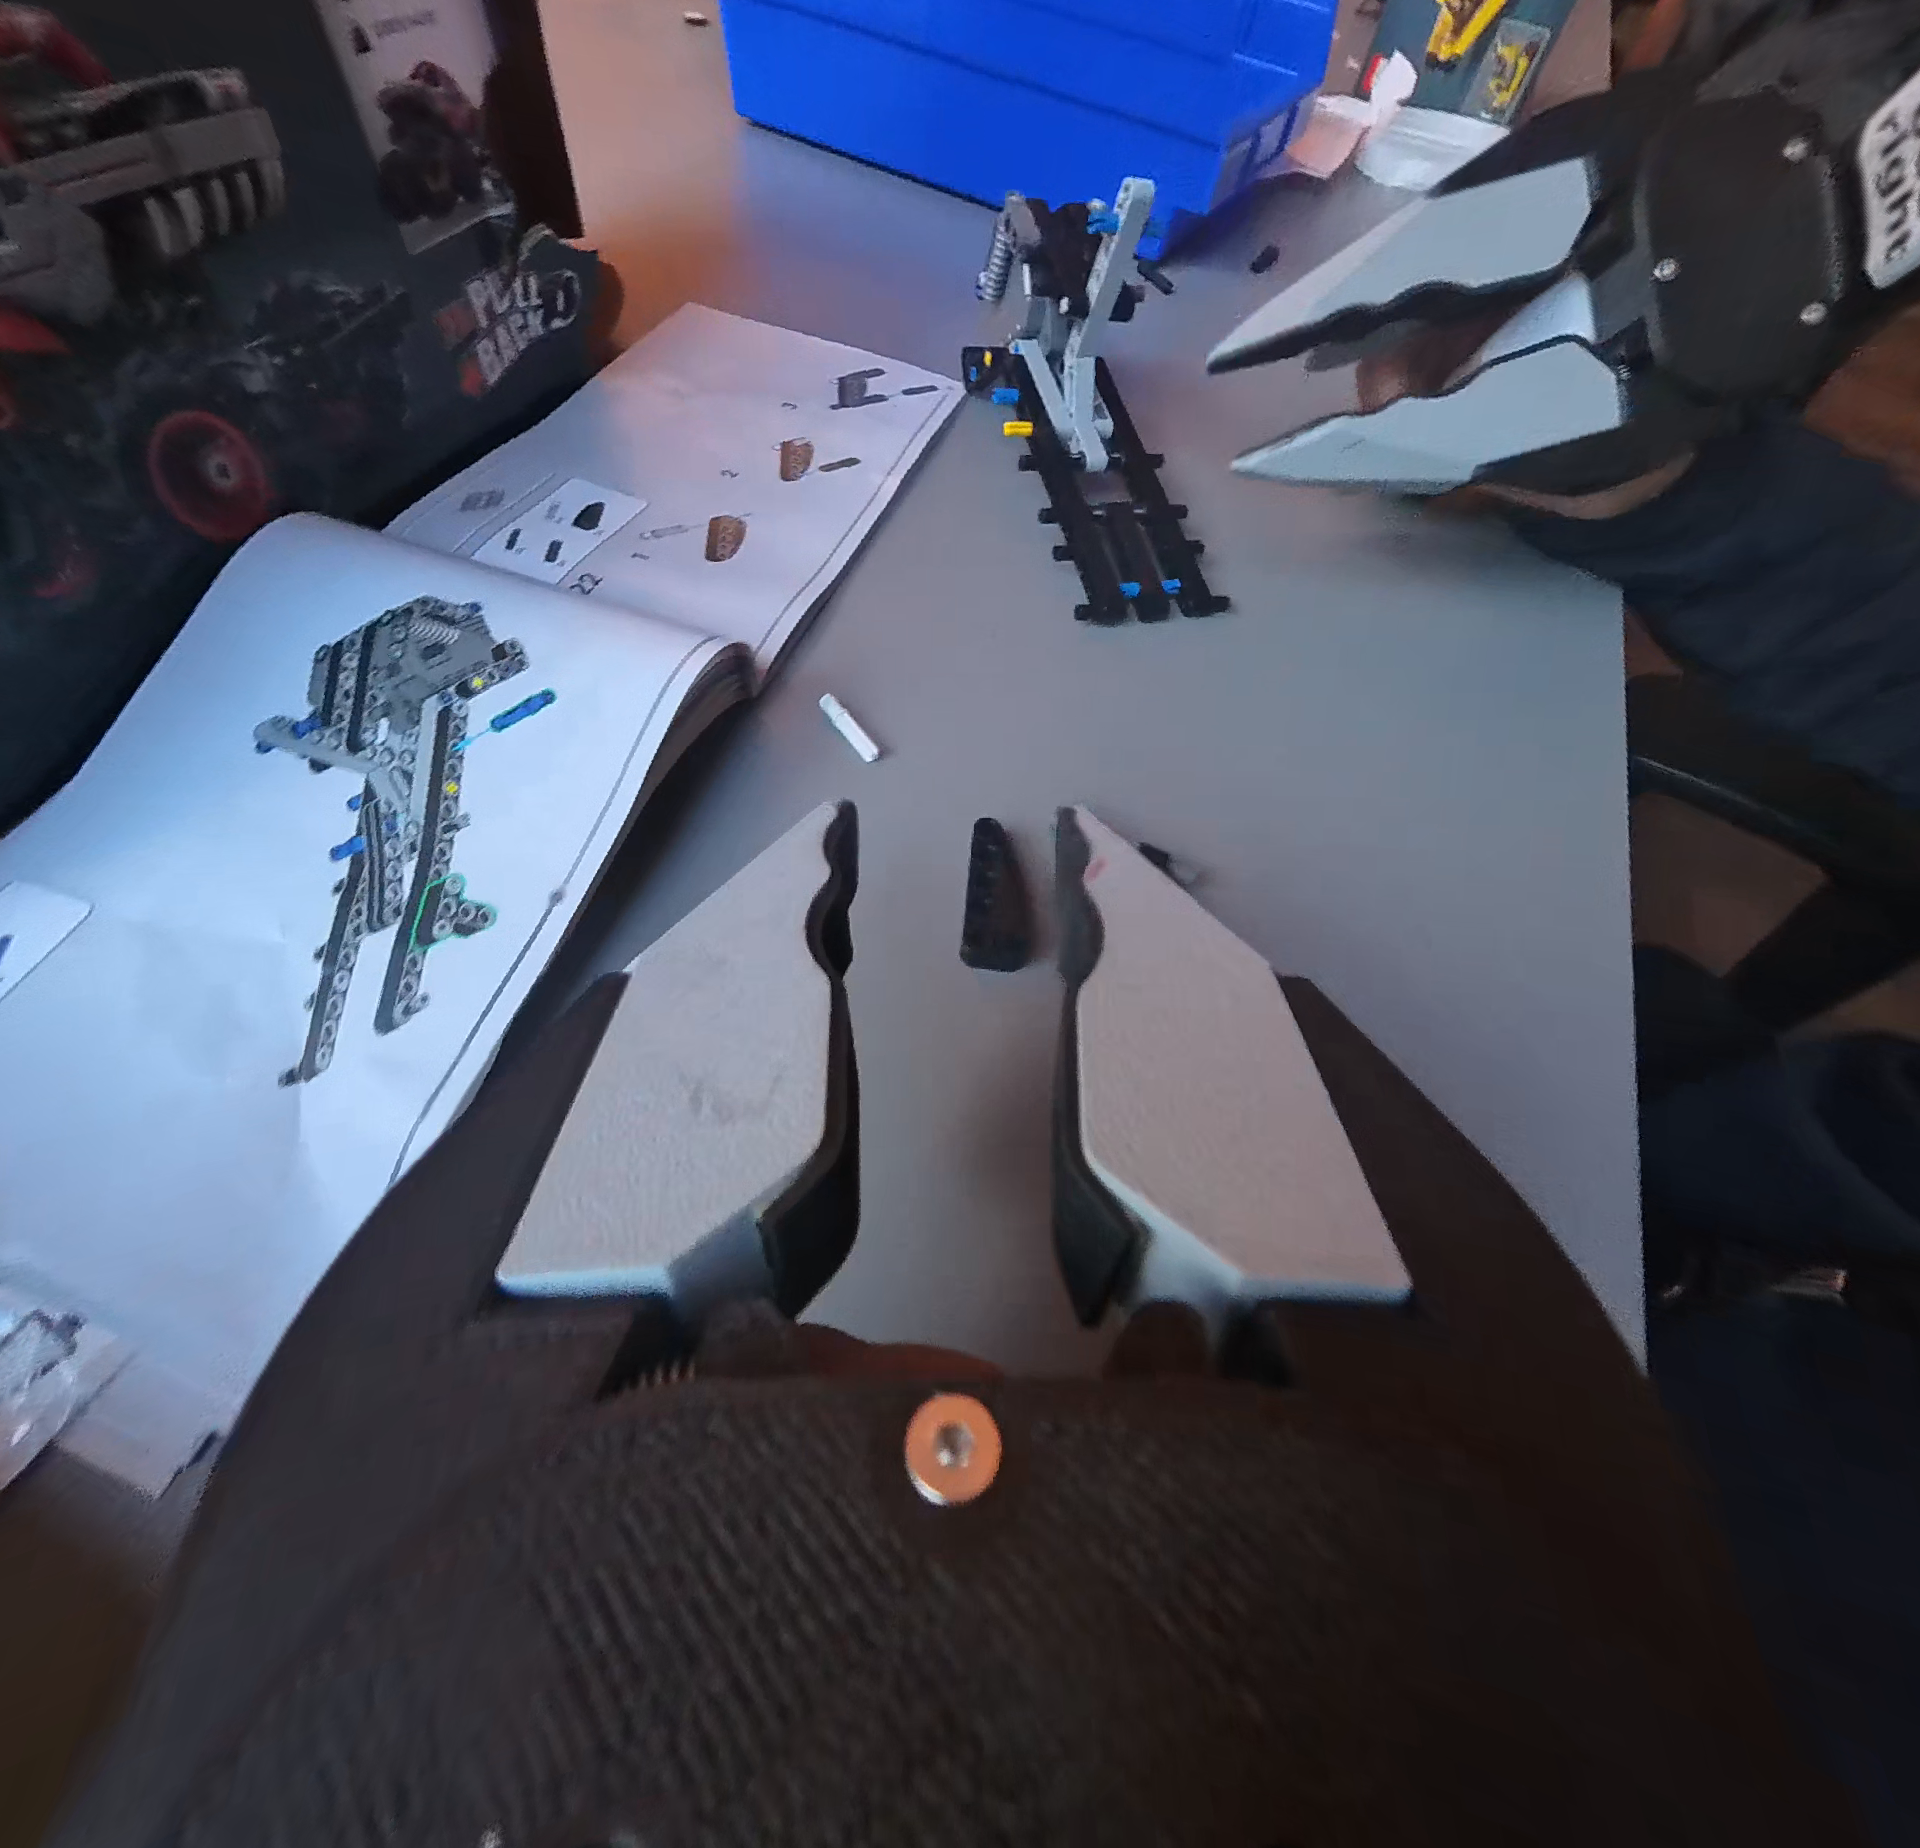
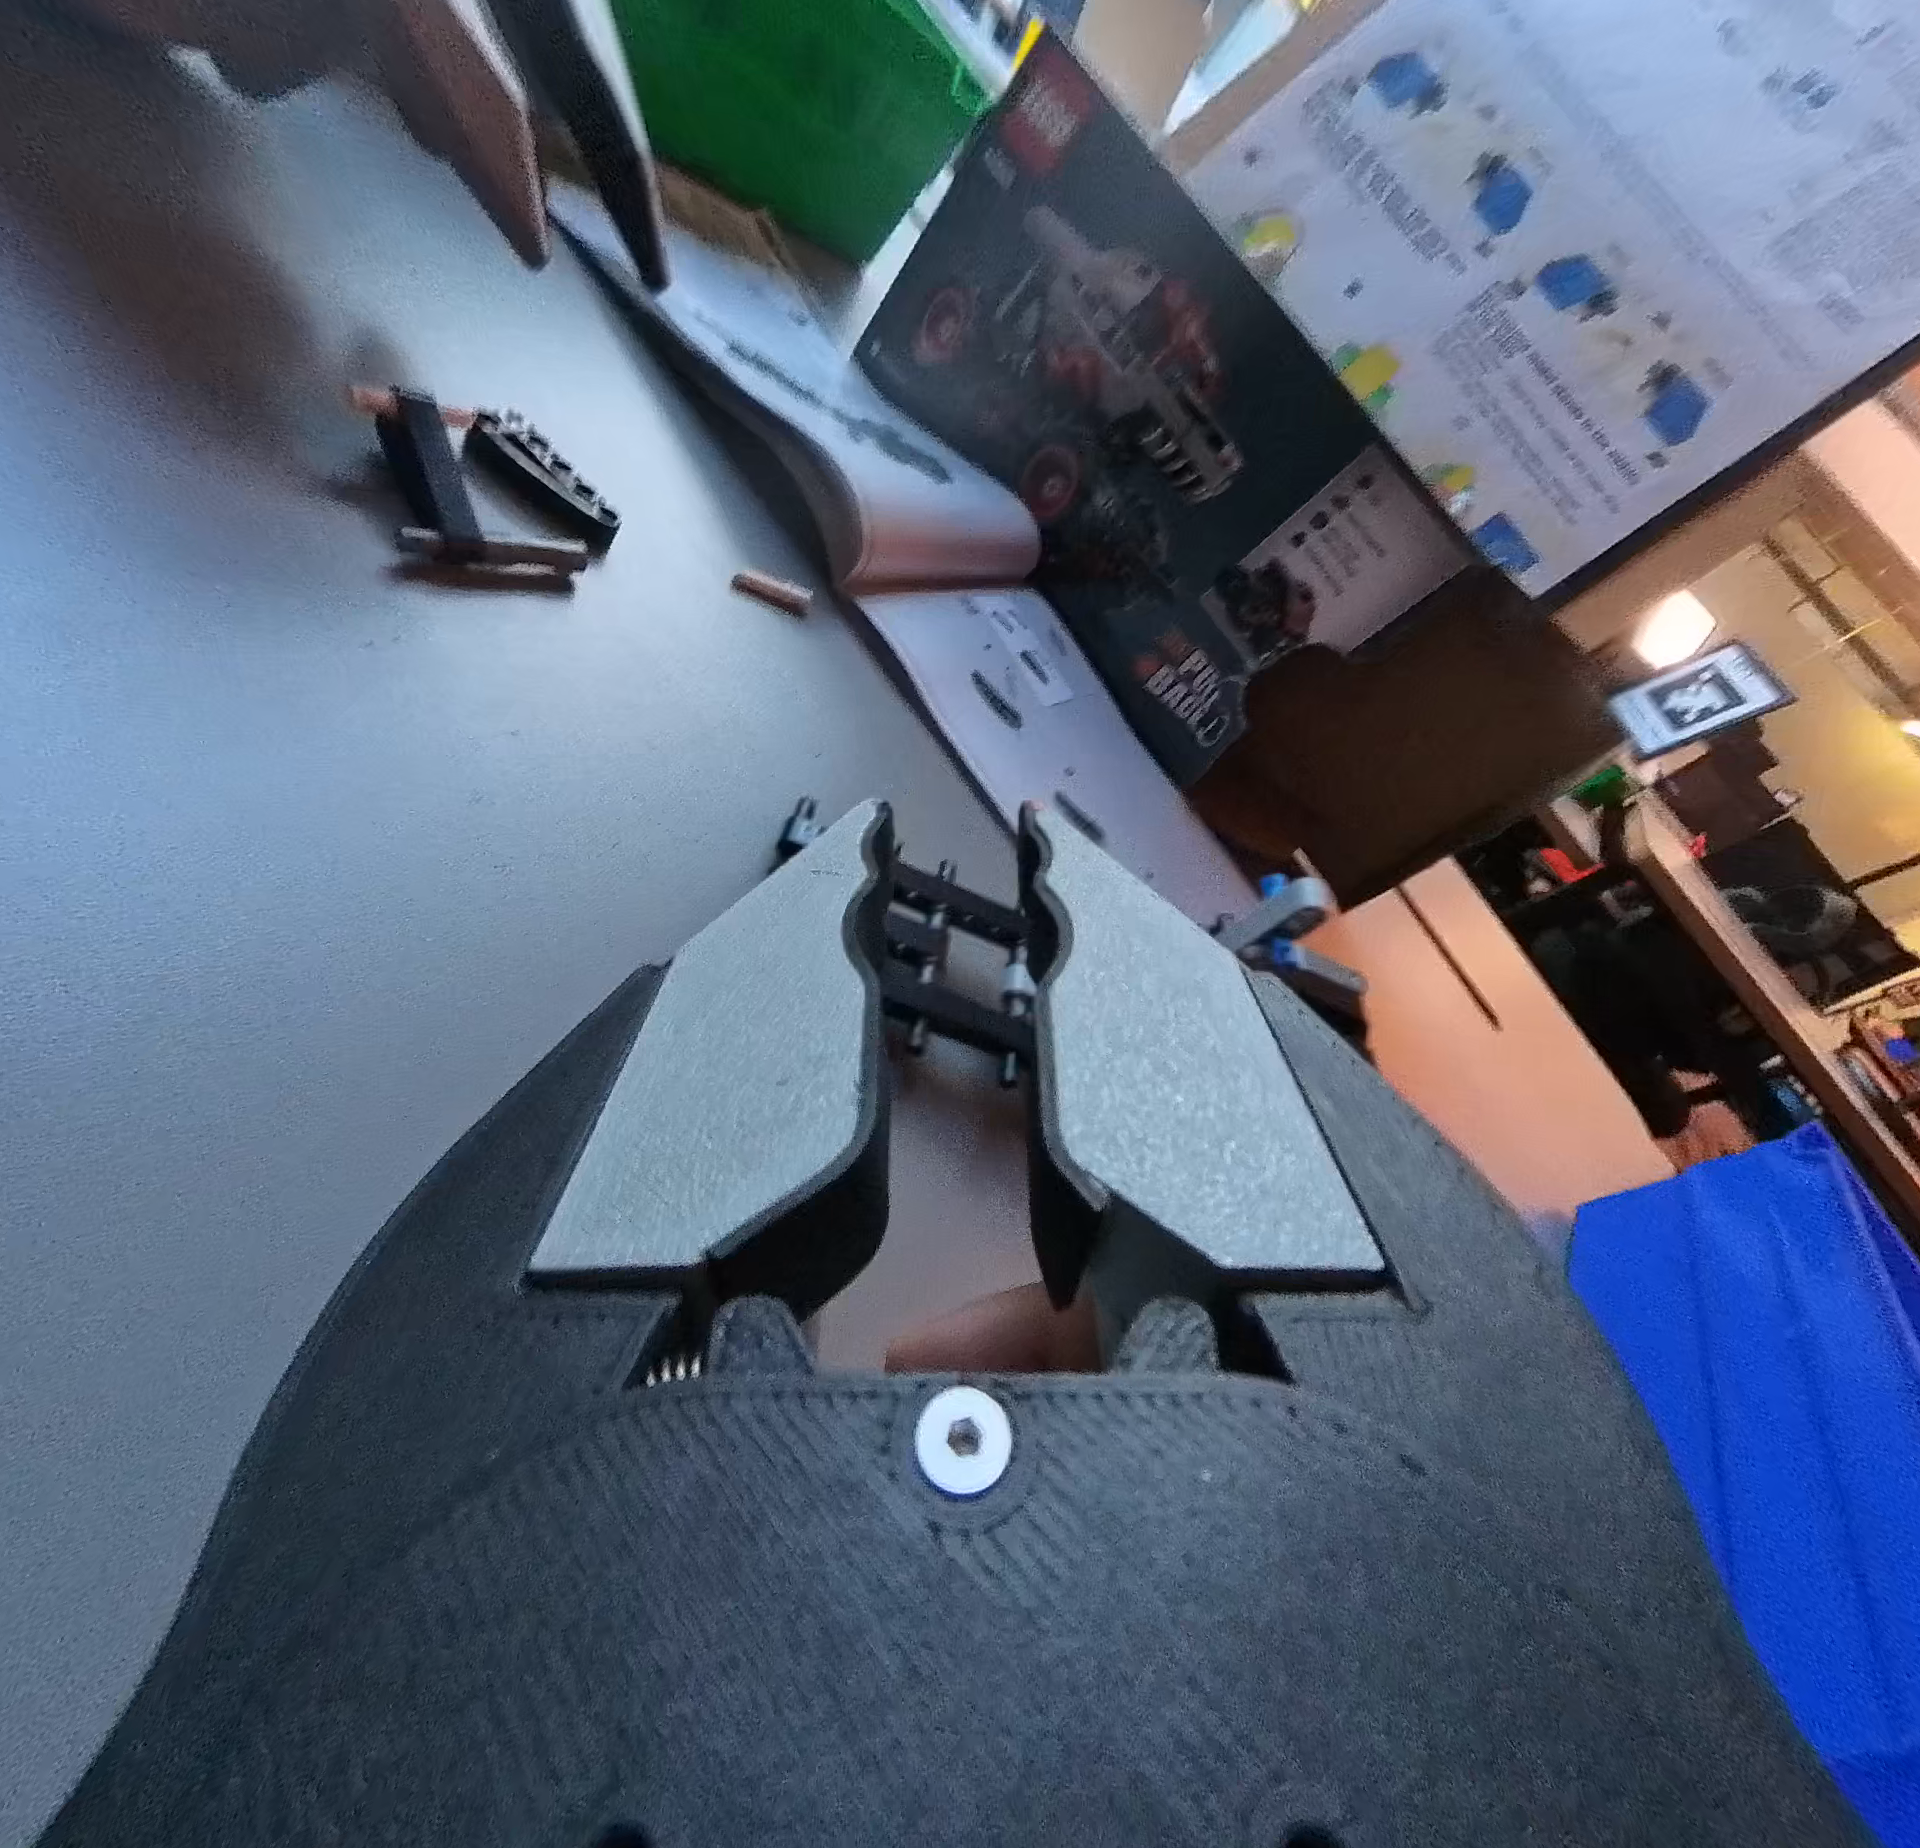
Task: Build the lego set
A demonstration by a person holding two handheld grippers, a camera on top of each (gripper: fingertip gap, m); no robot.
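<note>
Black beam (image 1: 995,899) between parted left gripper (image 1: 956,822) fingers, seemingly untouched.

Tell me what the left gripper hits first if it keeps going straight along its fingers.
Probably the small black beam lying on the grey table between the open fingers of the left gripper. Beyond it lies the white axle, slightly left of the line. Depth is hard to judge.
</note>
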